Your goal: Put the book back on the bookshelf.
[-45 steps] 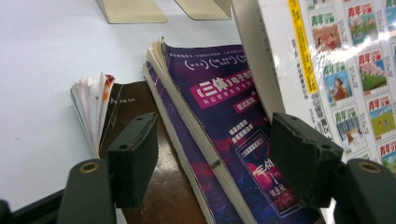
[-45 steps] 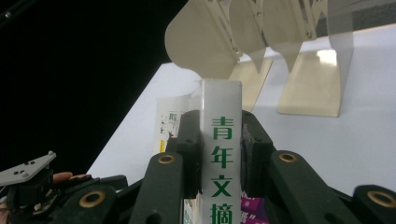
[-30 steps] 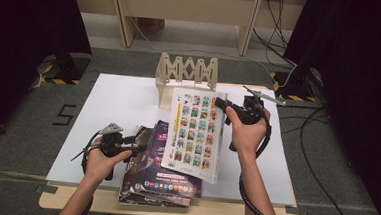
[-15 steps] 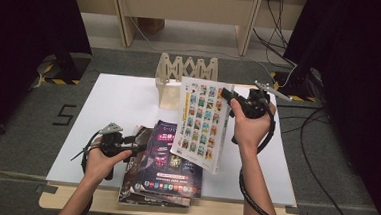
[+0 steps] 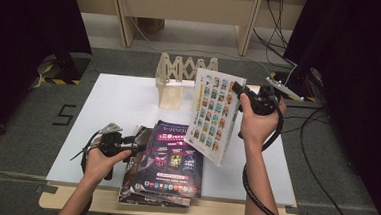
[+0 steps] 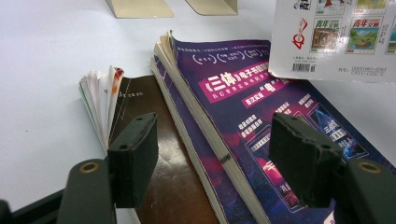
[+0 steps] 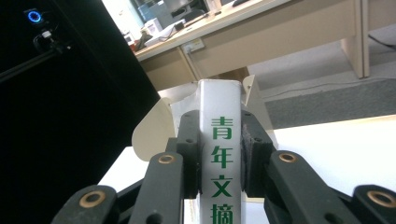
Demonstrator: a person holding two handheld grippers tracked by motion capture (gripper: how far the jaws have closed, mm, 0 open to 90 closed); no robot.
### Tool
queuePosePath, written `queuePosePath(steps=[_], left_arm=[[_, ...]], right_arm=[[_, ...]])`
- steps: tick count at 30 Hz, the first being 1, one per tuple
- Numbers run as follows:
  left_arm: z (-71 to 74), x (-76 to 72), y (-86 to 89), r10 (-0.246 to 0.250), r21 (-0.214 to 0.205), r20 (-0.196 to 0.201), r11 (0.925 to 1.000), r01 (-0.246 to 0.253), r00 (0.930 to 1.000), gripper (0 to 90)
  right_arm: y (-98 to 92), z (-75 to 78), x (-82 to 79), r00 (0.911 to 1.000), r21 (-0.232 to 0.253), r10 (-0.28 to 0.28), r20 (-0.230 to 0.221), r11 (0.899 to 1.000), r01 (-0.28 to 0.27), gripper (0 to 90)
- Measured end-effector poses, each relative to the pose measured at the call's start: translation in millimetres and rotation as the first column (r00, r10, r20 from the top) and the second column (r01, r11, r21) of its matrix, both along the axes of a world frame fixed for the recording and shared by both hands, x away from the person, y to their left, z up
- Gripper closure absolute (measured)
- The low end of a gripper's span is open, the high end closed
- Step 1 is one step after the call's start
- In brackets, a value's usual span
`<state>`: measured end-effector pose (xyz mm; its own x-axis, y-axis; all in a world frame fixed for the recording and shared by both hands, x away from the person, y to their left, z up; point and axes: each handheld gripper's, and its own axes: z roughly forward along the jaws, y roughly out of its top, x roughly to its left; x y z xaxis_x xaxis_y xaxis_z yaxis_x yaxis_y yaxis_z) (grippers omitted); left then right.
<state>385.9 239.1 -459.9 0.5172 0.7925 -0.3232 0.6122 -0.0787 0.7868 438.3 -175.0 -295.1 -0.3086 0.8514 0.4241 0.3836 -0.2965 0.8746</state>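
A white table stands on grey carpet, and a folding wooden book rack with zigzag dividers sits at its far edge. Beyond it stands a pale wooden desk, with cables trailing down by its right leg. Black curtains hang to either side, yellow-and-black hazard tape lies at the left, and a "5" is marked on the carpet.

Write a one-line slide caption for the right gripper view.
Right gripper clamps the white magazine by its green-lettered spine, held upright before the beige book rack.
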Motion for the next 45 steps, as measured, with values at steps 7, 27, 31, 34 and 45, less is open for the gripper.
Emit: queuePosePath(steps=[7,27,31,34,45], left_arm=[[-1.5,0.1,-0.7,-0.002,-0.002,-0.001,1.0,0.002,1.0,32.2],[-0.1,0.3,5.3,0.017,-0.015,0.001,0.9997,-0.017,0.9999,32.2],[0.0,0.6,6.4,0.02,-0.022,0.001,0.9996,-0.02,0.9998,32.2],[-0.4,0.6,7.5,0.022,-0.02,-0.001,0.9996,-0.022,0.9998,32.2],[-2.9,1.6,8.8,0.028,-0.029,-0.009,0.9992,-0.028,0.9996,32.2]], right_arm=[[1.7,6.0,2.9,0.9998,-0.016,-0.011,0.018,1.0,0.011,74.3],[25.1,21.2,16.9,0.9946,-0.061,-0.035,0.098,0.997,0.041,74.4],[28.9,22.0,20.5,0.9954,-0.073,-0.032,0.09,0.997,0.039,74.4],[31.7,23.0,22.9,0.9956,-0.08,-0.029,0.089,0.996,0.036,74.4],[38.3,26.0,28.8,0.9944,-0.099,-0.028,0.102,0.994,0.038,74.3]])
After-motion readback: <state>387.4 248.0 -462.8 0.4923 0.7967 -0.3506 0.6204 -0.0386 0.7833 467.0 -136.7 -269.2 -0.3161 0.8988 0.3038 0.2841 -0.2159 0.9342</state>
